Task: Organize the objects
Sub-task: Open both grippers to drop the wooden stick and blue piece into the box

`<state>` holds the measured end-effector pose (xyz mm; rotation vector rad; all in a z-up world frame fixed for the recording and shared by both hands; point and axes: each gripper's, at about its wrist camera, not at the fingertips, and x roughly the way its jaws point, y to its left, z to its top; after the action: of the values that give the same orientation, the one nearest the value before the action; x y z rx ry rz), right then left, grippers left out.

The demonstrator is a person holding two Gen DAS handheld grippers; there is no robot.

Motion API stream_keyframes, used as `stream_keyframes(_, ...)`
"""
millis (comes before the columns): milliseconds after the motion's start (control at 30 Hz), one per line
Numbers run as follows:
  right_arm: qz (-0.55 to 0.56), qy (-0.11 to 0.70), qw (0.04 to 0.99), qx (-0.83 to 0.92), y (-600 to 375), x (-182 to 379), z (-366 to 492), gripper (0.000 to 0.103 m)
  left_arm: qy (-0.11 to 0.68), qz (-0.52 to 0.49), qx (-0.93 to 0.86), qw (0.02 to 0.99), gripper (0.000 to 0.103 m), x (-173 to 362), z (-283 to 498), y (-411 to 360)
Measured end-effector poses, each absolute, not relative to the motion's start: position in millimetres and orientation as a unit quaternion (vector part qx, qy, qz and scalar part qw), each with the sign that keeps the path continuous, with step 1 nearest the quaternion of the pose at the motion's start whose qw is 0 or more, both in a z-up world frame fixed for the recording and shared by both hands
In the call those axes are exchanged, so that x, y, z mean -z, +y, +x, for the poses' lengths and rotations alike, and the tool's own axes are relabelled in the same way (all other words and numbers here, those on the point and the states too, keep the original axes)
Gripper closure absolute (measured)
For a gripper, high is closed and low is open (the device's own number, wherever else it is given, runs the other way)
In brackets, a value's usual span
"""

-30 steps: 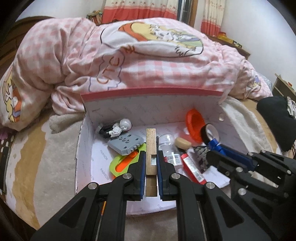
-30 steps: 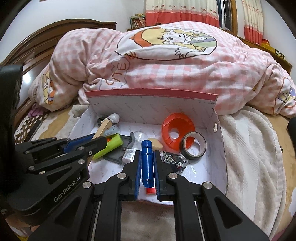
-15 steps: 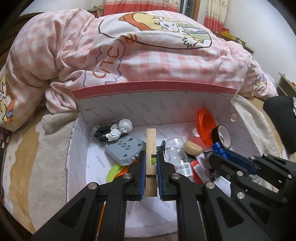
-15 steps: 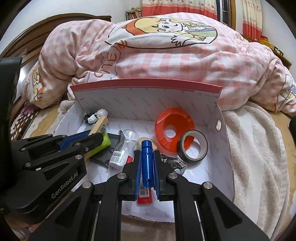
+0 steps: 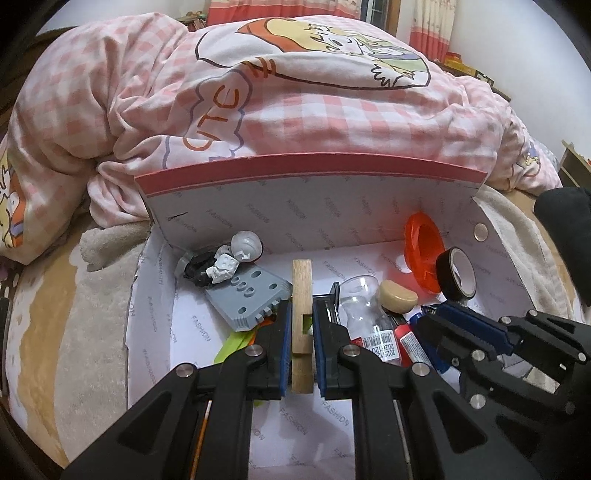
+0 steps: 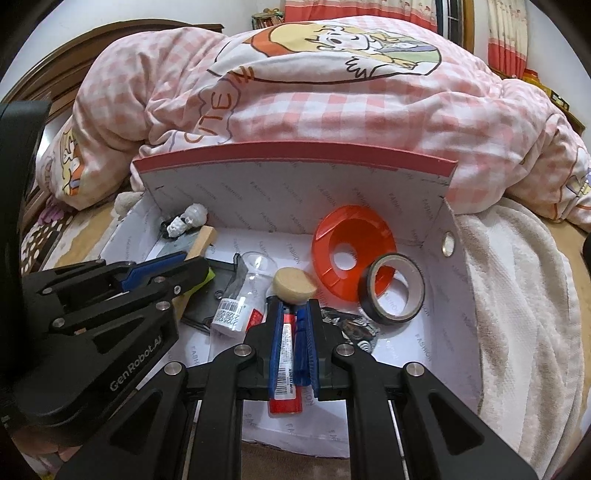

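Over the box (image 5: 258,221), left tool (image 5: 302,325) clamps the wooden block (image 5: 301,295); right tool (image 6: 293,332) grips a blue marker (image 6: 303,343).

pink checked duvet (image 5: 295,110), red curtains (image 6: 354,9), wooden headboard (image 6: 74,51)

This is a bedroom in a home. A bed fills most of both views, heaped with a pink checked duvet (image 5: 295,110) printed with a cartoon child. A dark wooden headboard (image 6: 55,74) curves behind it on the left, and red-and-cream patterned curtains (image 6: 354,11) hang at a window on the far wall. A fleecy cream blanket (image 6: 517,277) covers the mattress, where an open cardboard box (image 5: 314,221) of small household odds and ends sits. What may be stacked books (image 6: 266,18), too blurred to be sure, stand by the curtains.
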<state>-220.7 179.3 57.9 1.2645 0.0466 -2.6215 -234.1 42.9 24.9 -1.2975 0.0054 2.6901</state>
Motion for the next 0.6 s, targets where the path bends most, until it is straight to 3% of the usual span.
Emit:
stream_keyframes(67, 0.435, 0.023, 0.119, 0.892, 177, -56, -221, 0.080, 0.007, -0.435, -0.897, 0.078, 0.088, -25, -234, 44)
stream_keyframes(433, 0.423, 0.006, 0.103, 0.900, 189, -62, -216, 0.073, -0.008, -0.430, -0.900, 0.076, 0.061, -30, -227, 41)
stream_keyframes(600, 0.411, 0.005, 0.099, 0.906, 193, -68, -209, 0.062, 0.004, -0.414, -0.908, 0.064, 0.053, -39, -220, 39)
